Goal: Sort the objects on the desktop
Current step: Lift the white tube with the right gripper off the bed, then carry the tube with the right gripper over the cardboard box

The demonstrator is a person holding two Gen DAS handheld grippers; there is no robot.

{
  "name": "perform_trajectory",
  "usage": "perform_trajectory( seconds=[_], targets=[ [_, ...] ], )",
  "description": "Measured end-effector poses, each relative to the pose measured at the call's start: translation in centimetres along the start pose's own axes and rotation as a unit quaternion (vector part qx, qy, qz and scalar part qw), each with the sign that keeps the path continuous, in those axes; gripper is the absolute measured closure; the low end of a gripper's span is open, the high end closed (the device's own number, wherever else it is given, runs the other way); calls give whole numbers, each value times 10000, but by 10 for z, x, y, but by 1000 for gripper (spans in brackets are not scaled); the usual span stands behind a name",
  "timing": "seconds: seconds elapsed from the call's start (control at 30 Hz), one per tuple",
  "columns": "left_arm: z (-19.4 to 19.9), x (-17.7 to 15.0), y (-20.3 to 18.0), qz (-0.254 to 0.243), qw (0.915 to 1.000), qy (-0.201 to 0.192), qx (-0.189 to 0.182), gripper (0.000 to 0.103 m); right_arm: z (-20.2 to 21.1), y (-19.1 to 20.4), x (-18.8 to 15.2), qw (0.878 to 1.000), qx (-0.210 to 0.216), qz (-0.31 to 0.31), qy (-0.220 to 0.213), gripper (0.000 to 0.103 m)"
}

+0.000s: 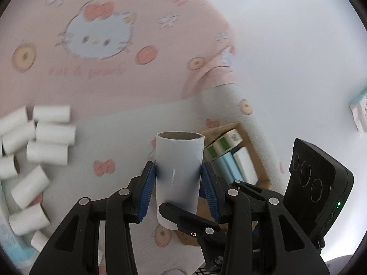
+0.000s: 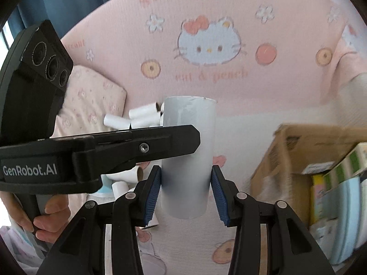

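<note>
A white cardboard tube [image 1: 179,174] stands upright between the blue pads of my left gripper [image 1: 178,183], which is shut on it. The same tube [image 2: 188,155] shows in the right wrist view between the blue pads of my right gripper [image 2: 186,183], which touch its sides. The left gripper's finger [image 2: 137,146] crosses in front of the tube there, and a right gripper finger [image 1: 183,215] crosses its lower part in the left view. Both grippers hold the tube above the bed. A pile of several white tubes [image 1: 34,146] lies to the left, also seen behind the tube [image 2: 135,116].
A cardboard box [image 1: 252,160] holding packets and cartons sits to the right [image 2: 298,151]. A pink Hello Kitty blanket [image 1: 103,36] covers the bed behind [image 2: 206,45]. A pink pillow [image 2: 91,105] lies at the left. A hand [image 2: 45,215] grips the left gripper's handle.
</note>
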State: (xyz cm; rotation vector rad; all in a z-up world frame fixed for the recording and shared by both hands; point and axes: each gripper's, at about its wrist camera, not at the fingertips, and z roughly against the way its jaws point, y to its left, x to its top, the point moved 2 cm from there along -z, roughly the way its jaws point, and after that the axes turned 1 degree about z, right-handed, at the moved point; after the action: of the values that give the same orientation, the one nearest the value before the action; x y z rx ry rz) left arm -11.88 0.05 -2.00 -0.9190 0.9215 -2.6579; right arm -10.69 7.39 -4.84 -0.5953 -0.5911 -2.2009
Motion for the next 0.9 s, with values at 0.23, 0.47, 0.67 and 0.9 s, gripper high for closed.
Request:
perform_trajectory(
  seconds=[0.23,0.47,0.67,0.9],
  targets=[
    [-17,22,-41,-301,9993,35,-198,58,40,-28,17,9992,-324,77,-236,62],
    [-56,36,-81,-680,9964,404,-317,58,57,-72,29,9983,-511,-213,-198,62],
    [-89,48,-103,-1005,9922,660,-332,58,66,-112,29,9960,-700,-526,-167,62],
    [-136,48,-107,-1049,9863,1258,-188,58,51,-154,18,9934,-488,-1032,110,62]
  ],
)
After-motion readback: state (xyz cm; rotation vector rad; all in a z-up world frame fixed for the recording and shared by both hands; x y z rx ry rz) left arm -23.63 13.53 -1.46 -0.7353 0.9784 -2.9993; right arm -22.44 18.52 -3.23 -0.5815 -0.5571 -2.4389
